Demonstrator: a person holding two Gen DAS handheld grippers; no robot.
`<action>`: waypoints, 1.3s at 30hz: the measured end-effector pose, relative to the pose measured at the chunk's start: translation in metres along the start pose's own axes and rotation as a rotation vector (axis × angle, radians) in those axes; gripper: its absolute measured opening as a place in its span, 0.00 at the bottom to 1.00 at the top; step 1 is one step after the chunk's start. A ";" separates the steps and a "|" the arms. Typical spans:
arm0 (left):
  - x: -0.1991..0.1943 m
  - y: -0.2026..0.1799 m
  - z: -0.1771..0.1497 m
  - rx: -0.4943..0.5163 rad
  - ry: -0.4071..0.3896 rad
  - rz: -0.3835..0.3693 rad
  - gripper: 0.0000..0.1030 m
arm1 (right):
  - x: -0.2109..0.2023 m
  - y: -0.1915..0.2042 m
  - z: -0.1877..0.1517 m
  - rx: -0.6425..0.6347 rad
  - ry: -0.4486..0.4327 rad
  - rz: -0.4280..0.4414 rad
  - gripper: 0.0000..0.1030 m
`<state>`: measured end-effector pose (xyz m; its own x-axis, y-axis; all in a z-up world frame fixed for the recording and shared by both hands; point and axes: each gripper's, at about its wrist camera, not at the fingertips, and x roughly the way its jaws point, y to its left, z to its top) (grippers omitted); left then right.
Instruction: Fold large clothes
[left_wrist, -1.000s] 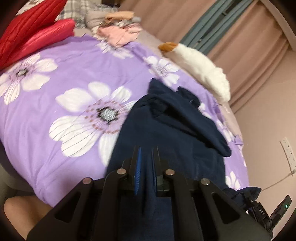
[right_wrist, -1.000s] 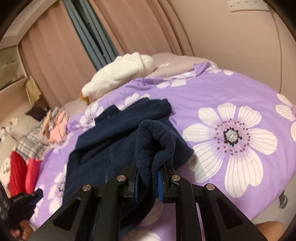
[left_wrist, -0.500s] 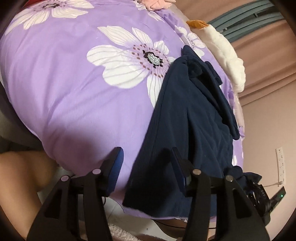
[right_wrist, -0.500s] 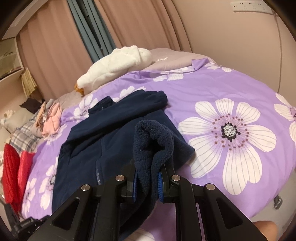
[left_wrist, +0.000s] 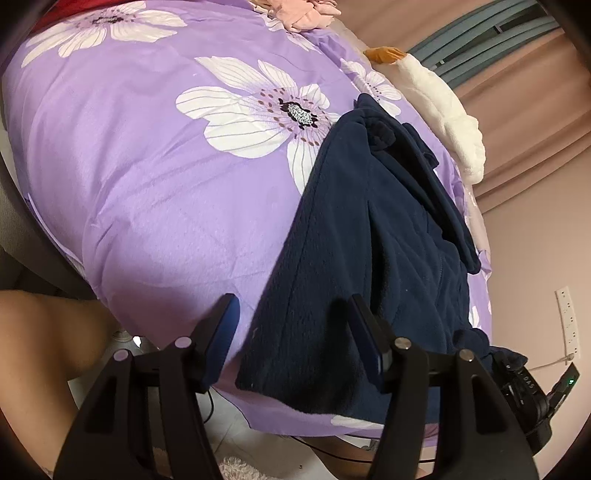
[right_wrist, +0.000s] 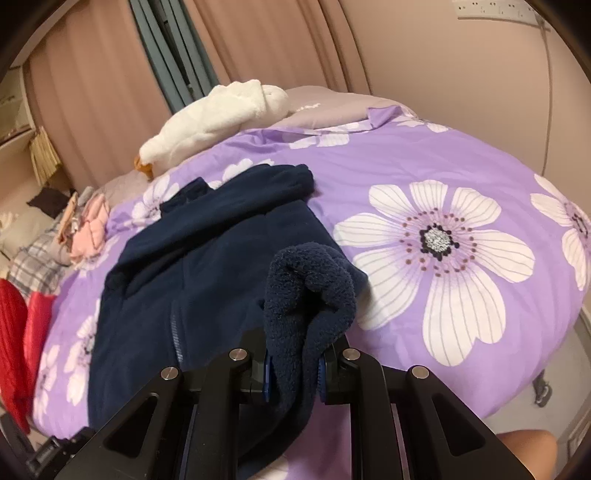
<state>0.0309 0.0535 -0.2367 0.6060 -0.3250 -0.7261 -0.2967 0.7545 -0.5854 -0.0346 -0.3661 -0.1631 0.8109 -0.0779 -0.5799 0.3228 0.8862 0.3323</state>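
A dark navy fleece jacket (left_wrist: 373, 251) lies on a purple flowered bedspread (left_wrist: 147, 177), its hem hanging over the near bed edge. My left gripper (left_wrist: 295, 334) is open and empty, its fingers spread either side of the jacket's hem corner, just above it. My right gripper (right_wrist: 293, 365) is shut on a bunched fold of the same jacket (right_wrist: 310, 291) and holds it up off the bed. The rest of the jacket (right_wrist: 192, 266) lies flat to the left in the right wrist view, sleeve folded across the top.
A white plush goose (right_wrist: 218, 114) lies at the head of the bed. Pink clothes (right_wrist: 88, 229) and red quilted items (right_wrist: 22, 332) sit at the far side. A wall with a socket (left_wrist: 567, 314) is close on the right. Curtains hang behind.
My left gripper let go of the jacket's hem, opened wide and pulled back over the bed edge. My right gripper stays shut on its fold.
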 end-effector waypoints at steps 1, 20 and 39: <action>0.000 0.002 0.000 -0.006 0.009 -0.006 0.59 | 0.000 0.000 -0.001 0.004 0.000 -0.007 0.17; -0.007 0.012 -0.017 -0.036 -0.014 0.008 0.62 | -0.002 -0.006 -0.011 0.026 0.030 -0.017 0.17; -0.002 0.003 -0.026 0.009 -0.126 0.061 0.61 | -0.004 -0.010 -0.018 0.015 0.042 -0.022 0.17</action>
<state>0.0092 0.0412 -0.2460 0.6753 -0.2043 -0.7087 -0.3297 0.7760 -0.5378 -0.0501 -0.3665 -0.1779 0.7827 -0.0774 -0.6176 0.3476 0.8775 0.3304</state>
